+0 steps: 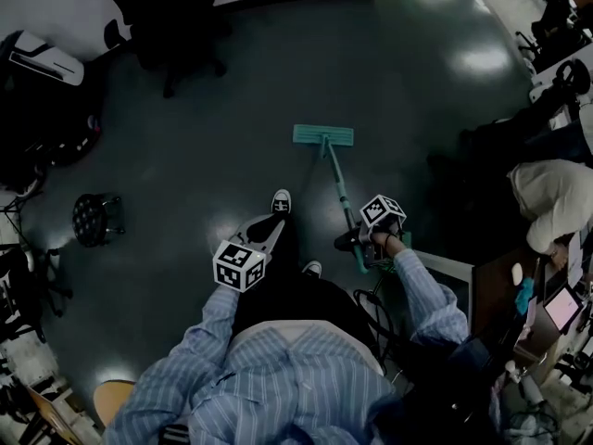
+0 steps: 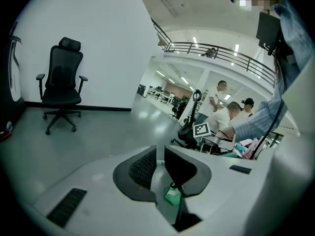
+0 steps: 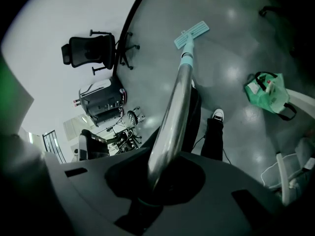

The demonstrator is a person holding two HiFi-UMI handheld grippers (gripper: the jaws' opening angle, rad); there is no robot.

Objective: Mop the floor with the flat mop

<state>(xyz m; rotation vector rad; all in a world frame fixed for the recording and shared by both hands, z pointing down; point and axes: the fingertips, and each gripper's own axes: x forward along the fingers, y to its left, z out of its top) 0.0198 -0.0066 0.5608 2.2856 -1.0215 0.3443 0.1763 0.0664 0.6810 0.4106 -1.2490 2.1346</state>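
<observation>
While right gripper (image 1: 355, 241) fingers clench the flat mop (image 1: 323, 135), slanting forward, head down, left gripper (image 1: 273, 225) fingers closed.

The mop head (image 1: 323, 135) lies on the floor (image 1: 278, 82) at frame centre. Its handle (image 1: 336, 182) slants down and right into the right gripper (image 1: 359, 241). The left gripper (image 1: 264, 236) sits just left of that. An office chair (image 1: 167, 26) stands at upper left, a stool (image 1: 95, 218) at mid-left.
</observation>
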